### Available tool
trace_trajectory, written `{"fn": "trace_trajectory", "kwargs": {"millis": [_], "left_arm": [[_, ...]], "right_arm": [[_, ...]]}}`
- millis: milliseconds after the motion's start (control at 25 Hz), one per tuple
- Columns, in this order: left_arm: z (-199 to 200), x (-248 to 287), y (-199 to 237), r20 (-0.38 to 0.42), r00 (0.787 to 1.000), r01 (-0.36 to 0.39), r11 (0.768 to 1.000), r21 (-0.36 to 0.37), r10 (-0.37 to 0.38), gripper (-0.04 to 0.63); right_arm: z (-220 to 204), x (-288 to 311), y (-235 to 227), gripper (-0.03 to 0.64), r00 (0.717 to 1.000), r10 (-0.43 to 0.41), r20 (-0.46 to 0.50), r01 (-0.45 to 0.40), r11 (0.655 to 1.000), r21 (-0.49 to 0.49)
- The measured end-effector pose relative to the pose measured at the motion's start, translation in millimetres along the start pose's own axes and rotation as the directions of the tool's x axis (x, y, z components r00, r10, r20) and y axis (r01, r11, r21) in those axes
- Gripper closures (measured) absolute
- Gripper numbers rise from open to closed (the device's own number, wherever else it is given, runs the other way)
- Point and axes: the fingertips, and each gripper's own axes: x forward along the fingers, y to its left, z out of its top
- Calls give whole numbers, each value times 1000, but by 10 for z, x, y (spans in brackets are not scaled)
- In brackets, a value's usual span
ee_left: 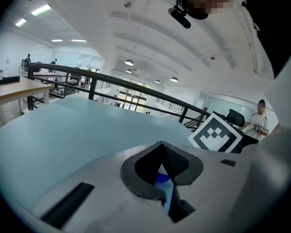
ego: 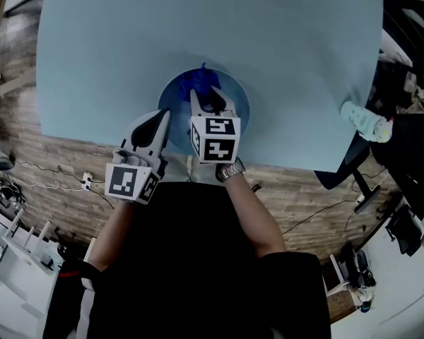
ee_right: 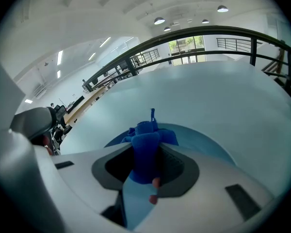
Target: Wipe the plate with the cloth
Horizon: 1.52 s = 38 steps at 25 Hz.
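Gripping the blue cloth (ee_right: 145,137) in the right tool (ee_right: 145,155), pinched tight on a bunched fold, with the loose end spilling forward onto the blue plate (ee_right: 203,141). Seen from the head view as the right tool (ego: 212,103) poised over the plate (ego: 238,99), with the cloth (ego: 201,80) lying on its far half. Carrying nothing in the left tool (ee_left: 162,154): drawn together at the tips, with only a sliver of plate blue showing through the slit behind them. Held with the left tool (ego: 160,116) just at the plate's near-left rim, not visibly clamped on it.

Looks like the wiping step itself, probably at or near its start. Next, most likely: press the cloth down flat and sweep it round the plate's face, keeping the pinch firm so as not to lose the fold. Steady the rim with the left tool if needed, given the risk of the plate sliding on so smooth a top.

Set near the front edge of a pale blue desk (ego: 198,27), with a white and green object (ego: 366,121) by the right edge, too small to name. Beyond, wood-plank floor (ego: 42,147), a dark railing (ee_right: 208,33), and a bright open hall with ceiling lights and a seated person (ee_left: 258,121) far off
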Motion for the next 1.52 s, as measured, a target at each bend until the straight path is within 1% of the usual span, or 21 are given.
{"fn": "trace_trajectory", "kwargs": {"millis": [600, 1120, 1280, 1520], "left_arm": [[-34, 15, -96, 1, 1000, 20, 1000, 9, -20, 594], [-64, -17, -182, 1, 999, 40, 999, 19, -40, 594], [-63, -29, -189, 6, 999, 38, 999, 18, -38, 594], [-75, -85, -125, 11, 1000, 19, 1000, 15, -19, 594]], "right_arm": [[1, -132, -317, 499, 997, -70, 17, 69, 996, 52], [-127, -325, -511, 499, 992, -123, 18, 121, 989, 90], [-108, -378, -511, 499, 992, -125, 27, 122, 988, 91], [-56, -386, -303, 499, 995, -90, 44, 87, 994, 64]]}}
